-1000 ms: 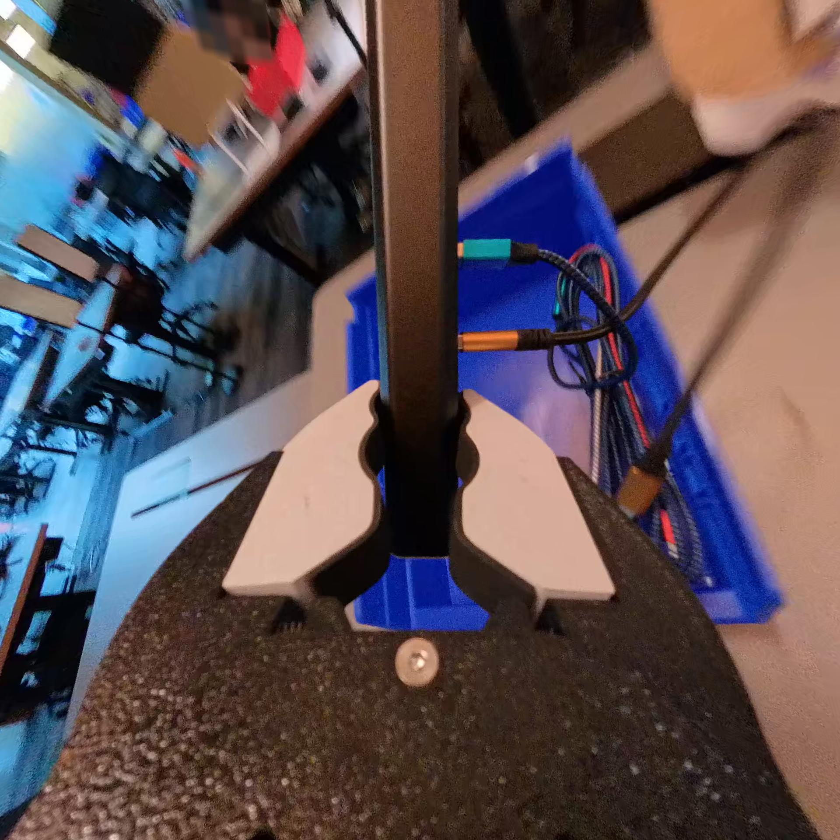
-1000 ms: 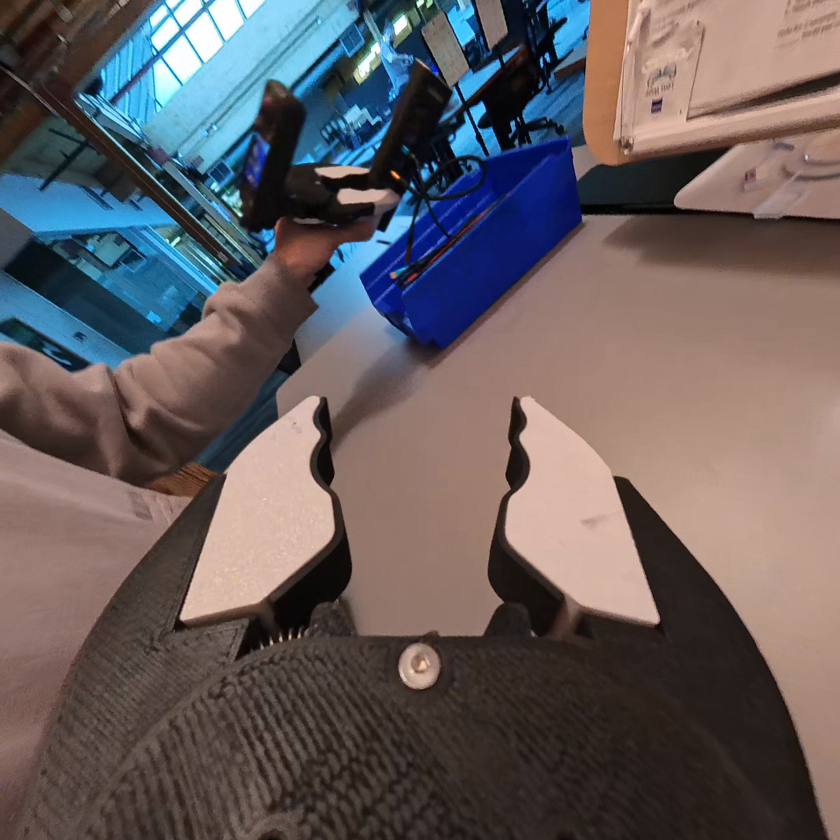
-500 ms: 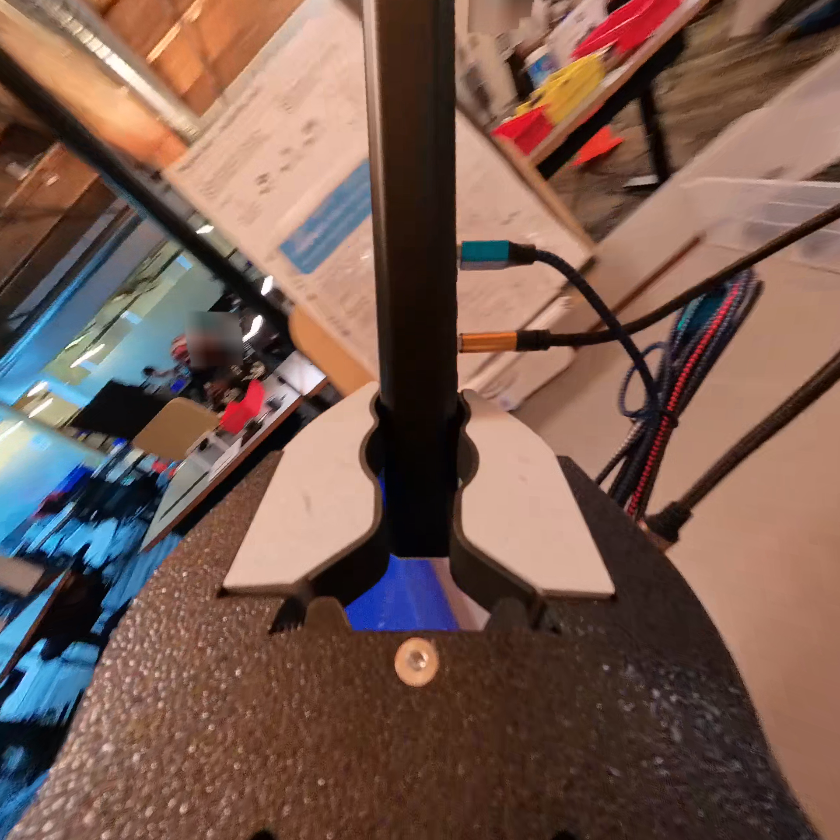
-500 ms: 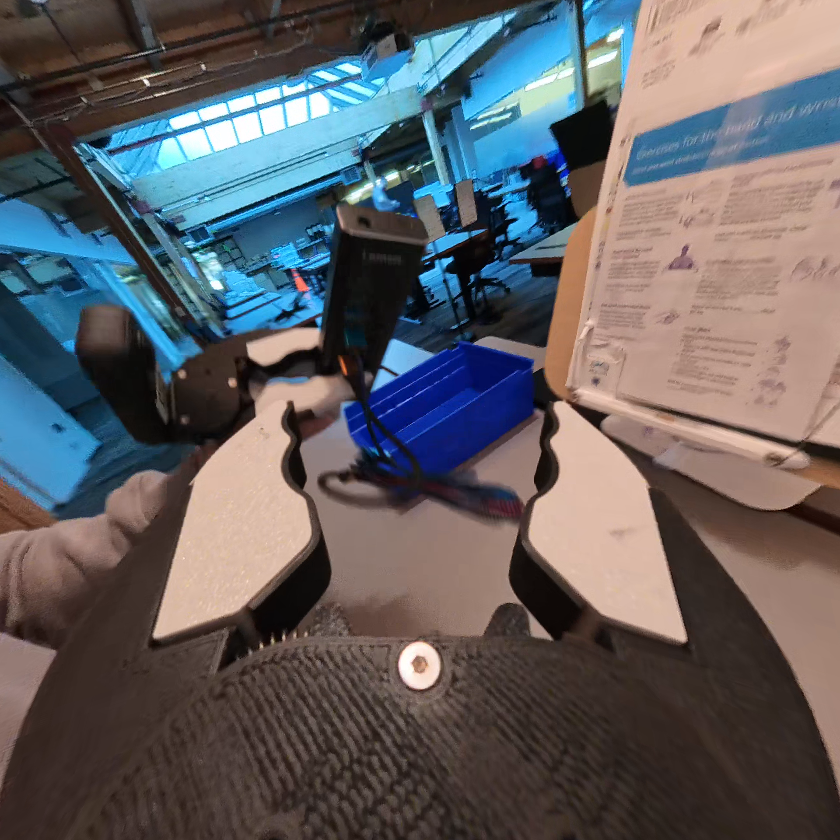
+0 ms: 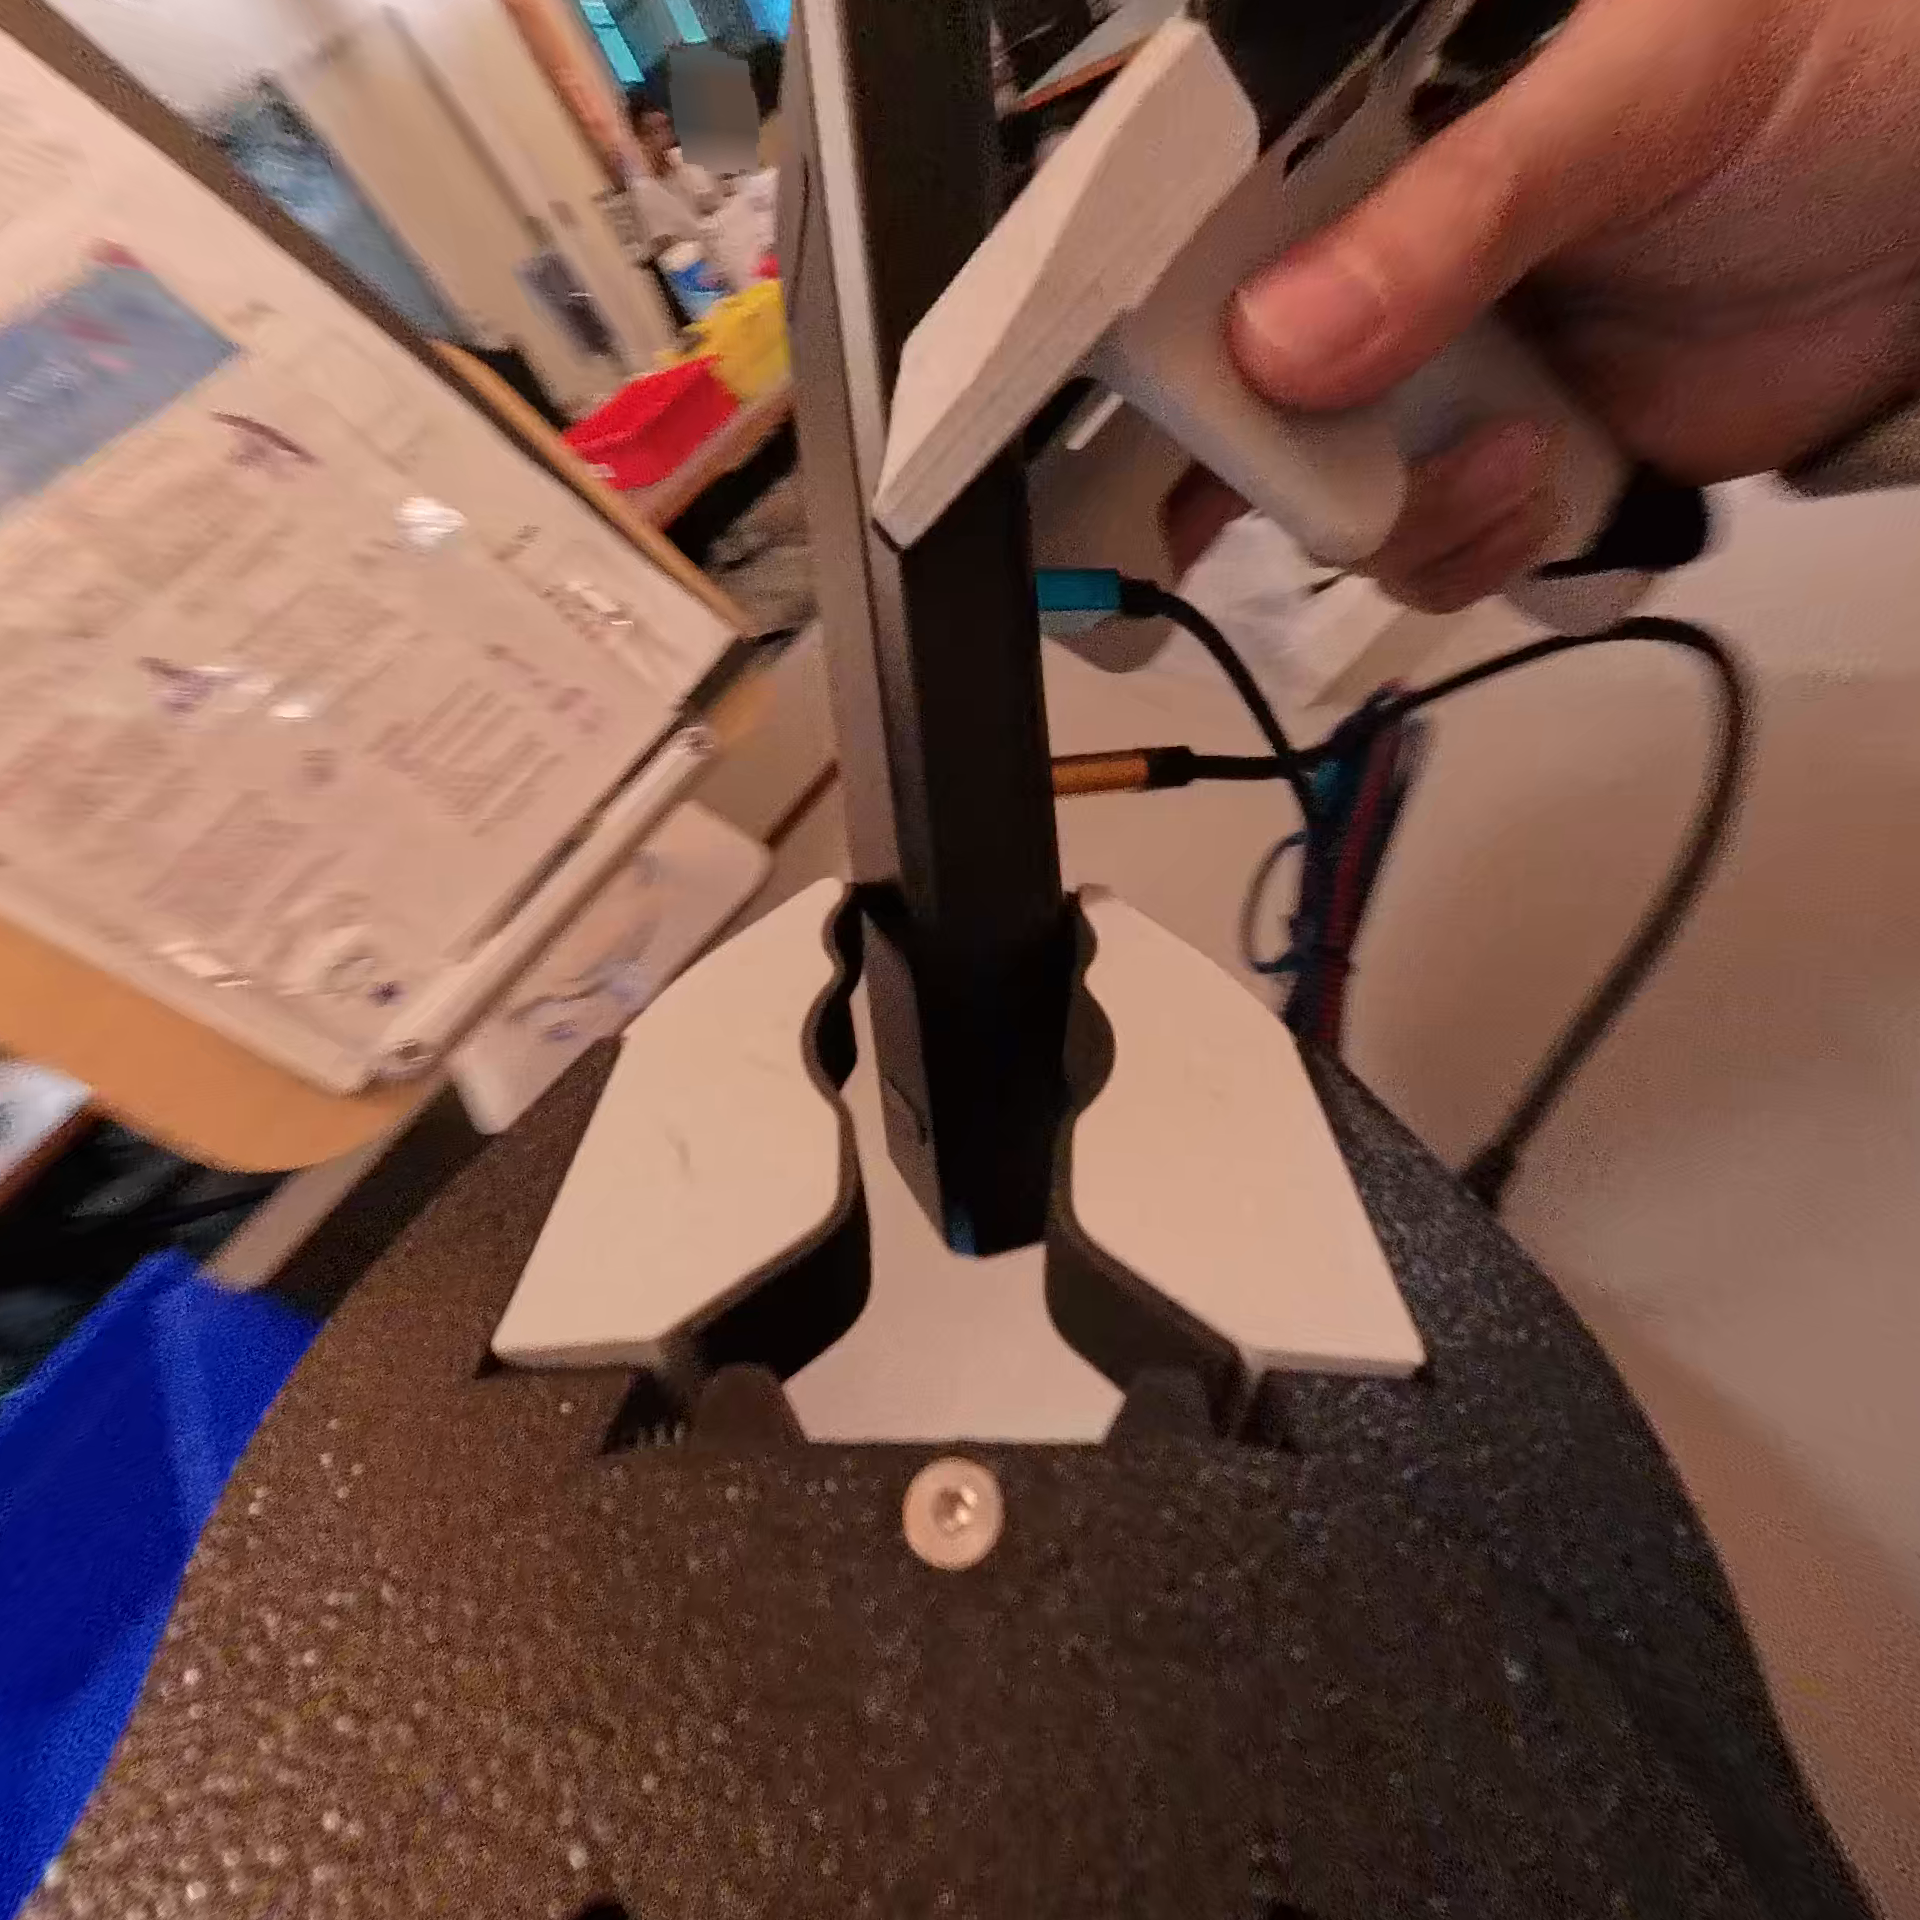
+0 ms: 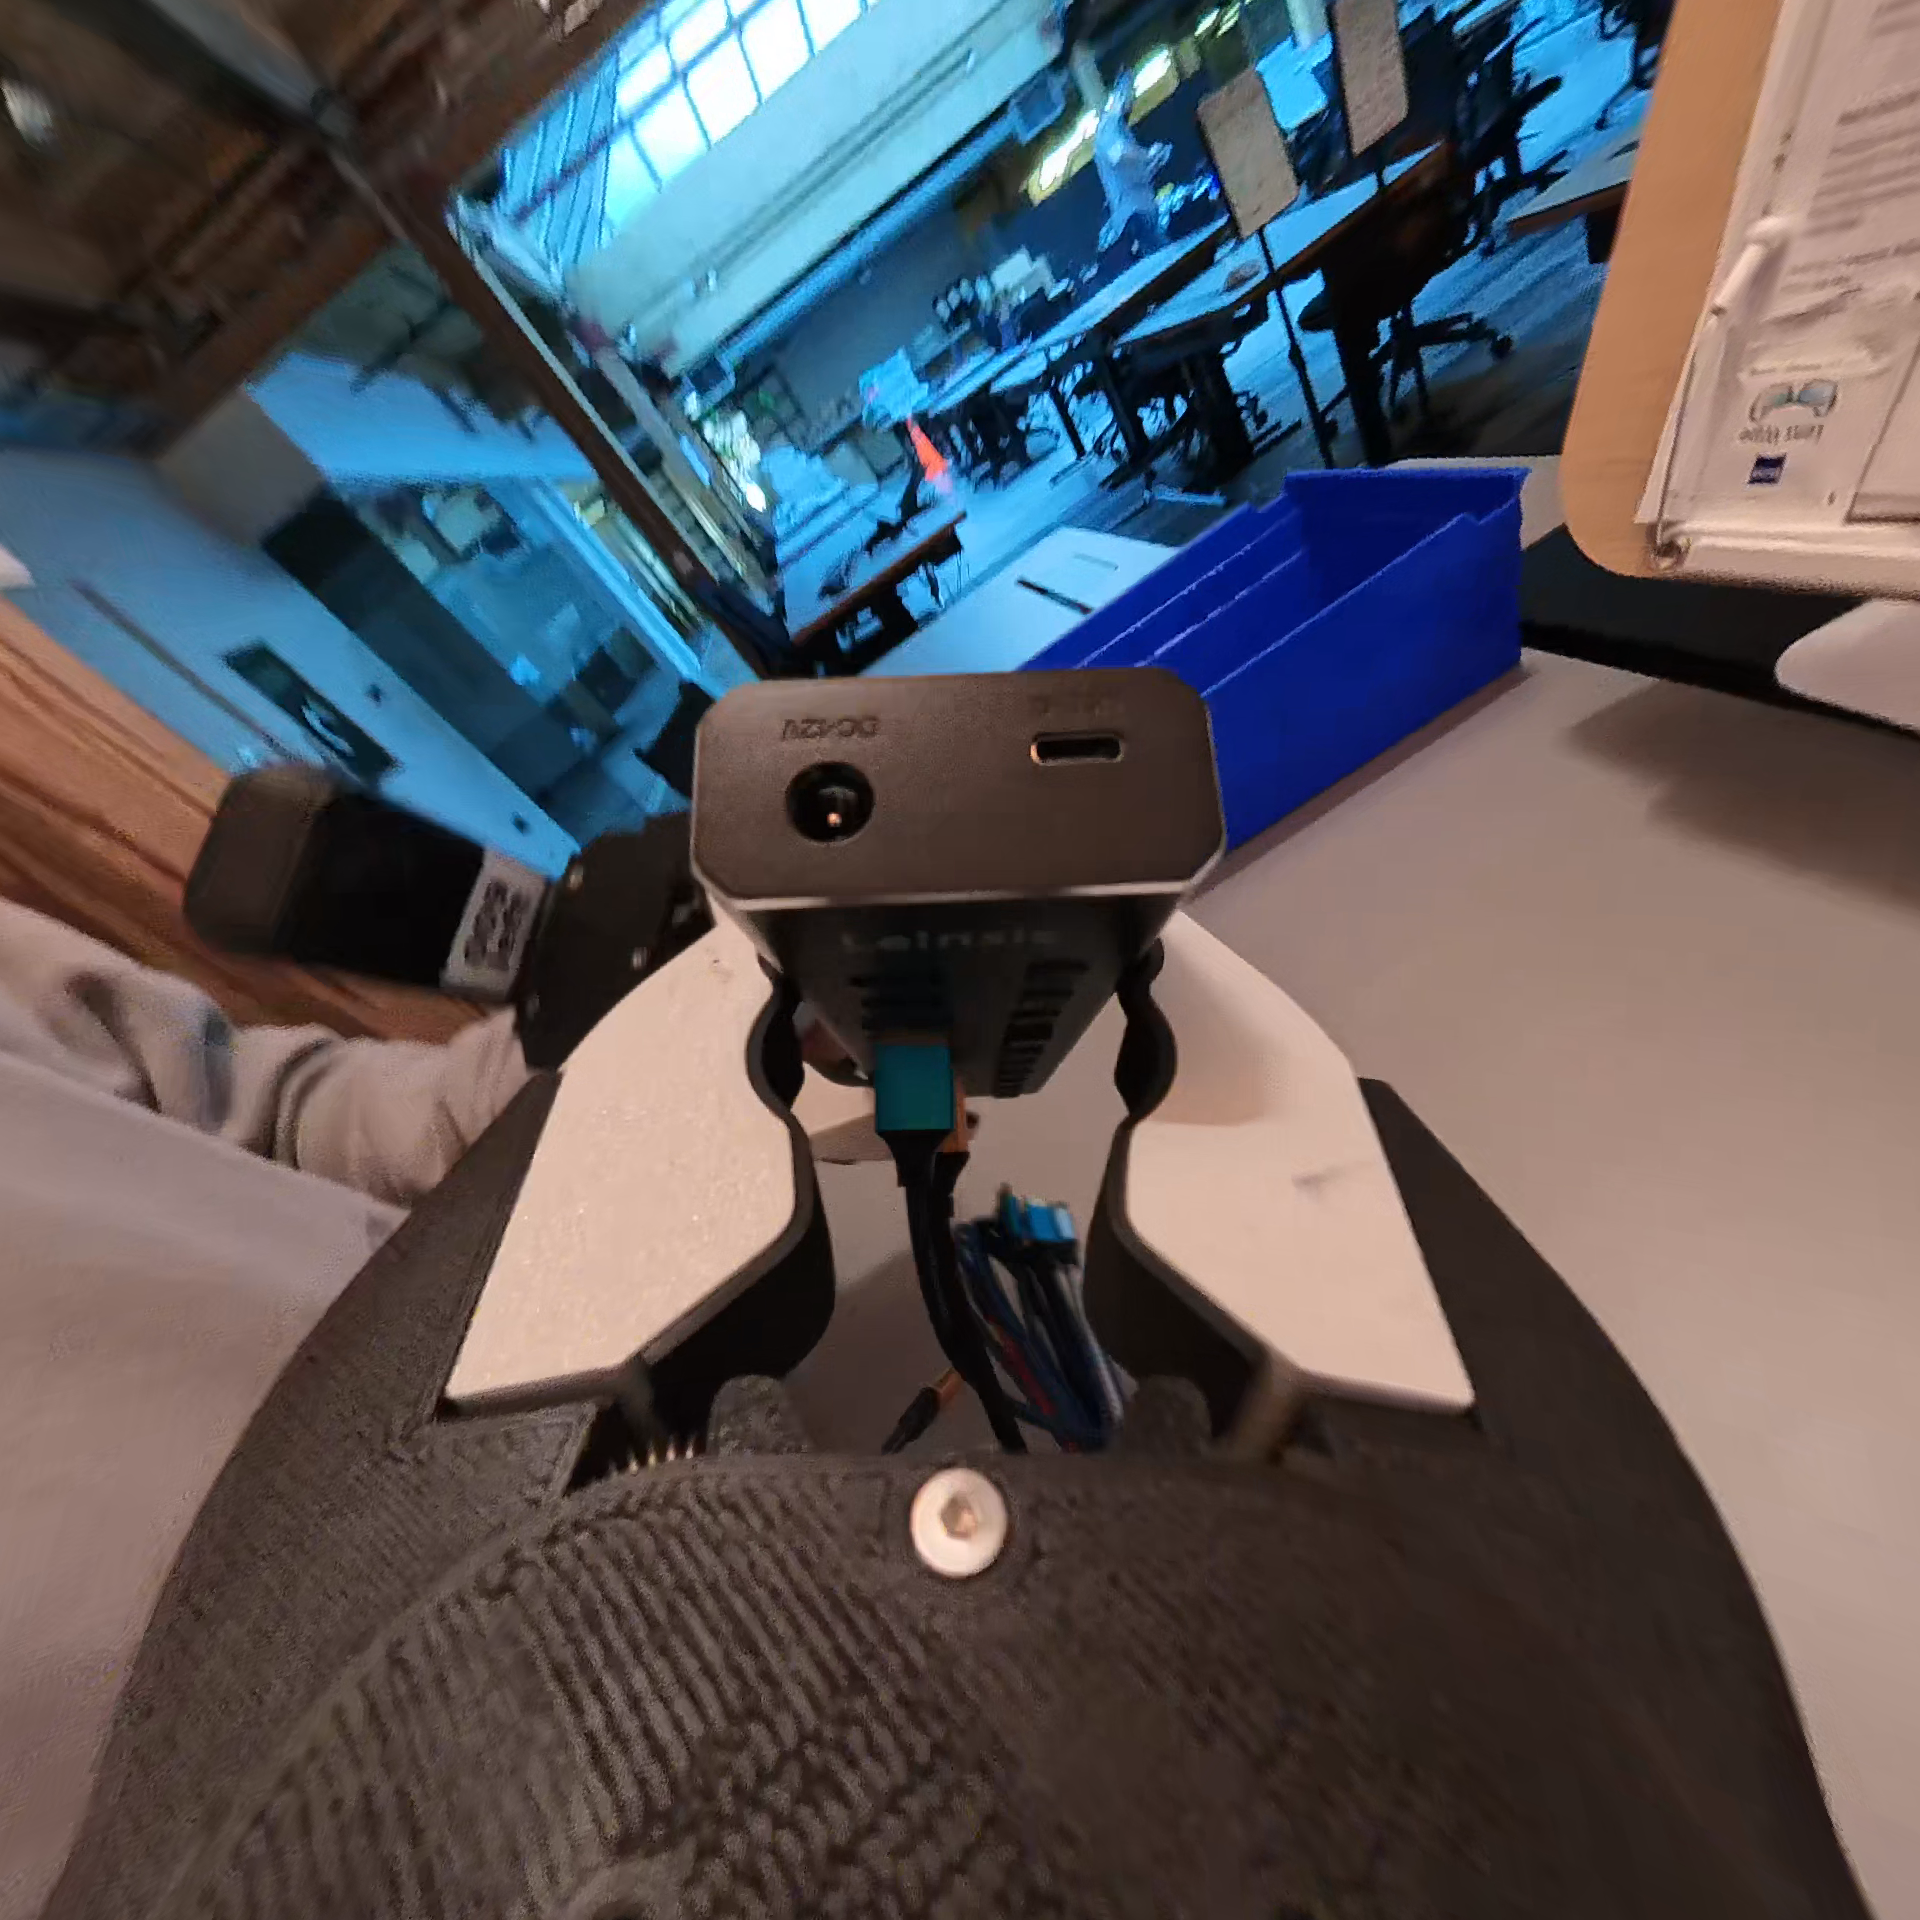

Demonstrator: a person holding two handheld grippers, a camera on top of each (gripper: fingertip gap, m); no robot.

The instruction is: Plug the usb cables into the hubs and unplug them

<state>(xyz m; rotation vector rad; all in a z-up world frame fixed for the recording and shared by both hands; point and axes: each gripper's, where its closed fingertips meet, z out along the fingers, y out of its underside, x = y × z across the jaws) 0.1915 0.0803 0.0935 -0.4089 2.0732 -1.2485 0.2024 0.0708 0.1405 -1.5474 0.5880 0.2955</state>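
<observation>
My left gripper (image 5: 961, 914) is shut on a black USB hub (image 5: 956, 727) and holds it upright above the table. A teal plug (image 5: 1081, 592) and a gold plug (image 5: 1101, 774) sit in the hub's right side. Their cables hang down to a blue and red bundle (image 5: 1340, 852). My right gripper (image 6: 956, 987) is open, one fingertip on each side of the hub (image 6: 951, 831), with the teal plug (image 6: 912, 1086) between them. In the left wrist view one white finger (image 5: 1060, 260) of the right gripper lies against the hub, a hand (image 5: 1662, 208) behind it.
A blue bin (image 6: 1351, 644) stands on the grey table (image 6: 1558, 1039) behind the hub; its corner shows in the left wrist view (image 5: 83, 1507). A board with papers (image 5: 312, 675) leans at the table's back, also in the right wrist view (image 6: 1766, 312).
The left gripper carried the hub away from over the blue bin, cables trailing. The right gripper rose from the table and moved in until its fingers straddle the hub.
</observation>
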